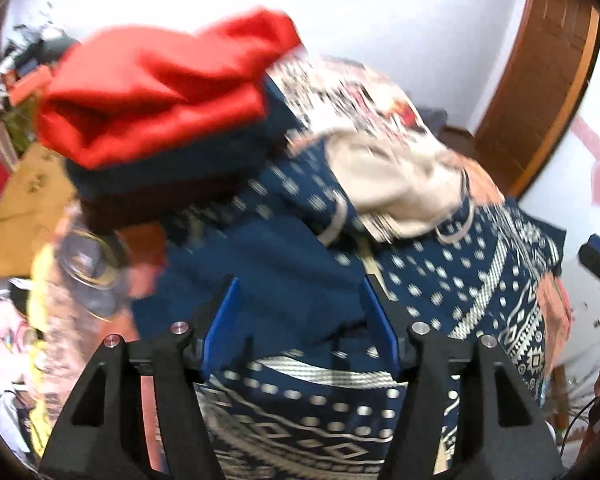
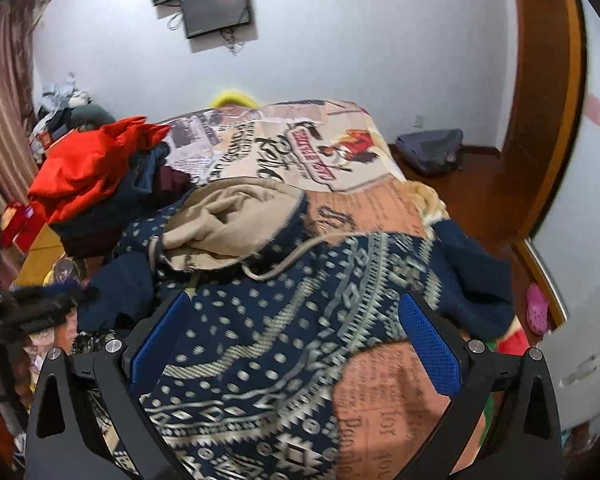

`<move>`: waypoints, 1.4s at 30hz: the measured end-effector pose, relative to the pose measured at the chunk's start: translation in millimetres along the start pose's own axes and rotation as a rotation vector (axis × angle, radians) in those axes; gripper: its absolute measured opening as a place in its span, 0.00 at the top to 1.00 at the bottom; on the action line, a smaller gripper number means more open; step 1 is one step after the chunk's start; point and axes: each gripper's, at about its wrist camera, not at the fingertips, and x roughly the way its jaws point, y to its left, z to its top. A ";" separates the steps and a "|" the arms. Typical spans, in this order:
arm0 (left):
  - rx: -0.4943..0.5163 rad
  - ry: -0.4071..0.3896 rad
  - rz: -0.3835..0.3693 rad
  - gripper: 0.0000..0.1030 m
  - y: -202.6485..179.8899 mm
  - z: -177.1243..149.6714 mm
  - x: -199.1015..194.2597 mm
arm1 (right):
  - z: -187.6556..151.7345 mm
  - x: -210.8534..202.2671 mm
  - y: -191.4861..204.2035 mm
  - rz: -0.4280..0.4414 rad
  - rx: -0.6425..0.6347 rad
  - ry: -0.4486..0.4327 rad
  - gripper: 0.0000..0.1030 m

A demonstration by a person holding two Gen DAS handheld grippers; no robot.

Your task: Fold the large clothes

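Observation:
A large navy hoodie [image 2: 284, 320] with a cream pattern lies spread on the bed, and its beige-lined hood [image 2: 224, 228] and drawstrings point toward the far end. The same hoodie [image 1: 460, 280] fills the left wrist view, which is blurred. My left gripper [image 1: 300, 312] hovers open over a plain navy part of it, with its blue pads [image 1: 224, 320] apart and pressing on nothing. My right gripper [image 2: 296, 340] stands wide open just above the hoodie's patterned body, with nothing gripped.
A stack of folded clothes with a red garment [image 2: 84, 168] on top sits at the left of the bed. The newspaper-print bedspread [image 2: 300, 148] covers the rest. A wooden door frame [image 2: 540, 120], a grey bag [image 2: 432, 150] on the floor and a pink shoe [image 2: 537, 314] are to the right.

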 end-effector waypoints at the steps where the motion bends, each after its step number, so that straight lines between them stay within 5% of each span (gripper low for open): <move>1: 0.000 -0.027 0.021 0.37 9.1 2.2 -11.4 | 1.8 0.8 6.6 0.005 -0.017 -0.004 0.00; 7: -0.045 -0.157 0.137 0.06 65.8 5.2 -54.3 | 12.3 9.3 59.9 0.055 -0.170 -0.019 0.00; 17: -0.109 -0.111 0.303 0.06 154.8 -28.7 -58.7 | -2.2 59.4 179.4 0.246 -0.495 0.129 0.00; 27: -0.168 -0.034 0.280 0.06 192.3 -67.0 -35.7 | -45.7 129.9 277.6 0.300 -0.798 0.293 0.04; 30: -0.176 -0.014 0.282 0.06 198.0 -74.1 -26.1 | -55.8 154.9 294.7 0.304 -0.833 0.376 0.17; 35: -0.171 0.024 0.281 0.06 202.0 -81.5 -12.2 | -71.0 186.1 305.0 0.301 -0.845 0.473 0.18; 38: -0.172 0.028 0.285 0.06 203.3 -83.7 -9.3 | -77.2 190.4 304.7 0.277 -0.869 0.447 0.37; 40: -0.175 0.027 0.276 0.06 203.4 -83.9 -9.3 | -74.8 186.1 304.9 0.276 -0.883 0.416 0.71; 42: -0.174 0.027 0.275 0.06 202.6 -83.5 -9.7 | -65.9 177.1 299.8 0.303 -0.845 0.391 0.88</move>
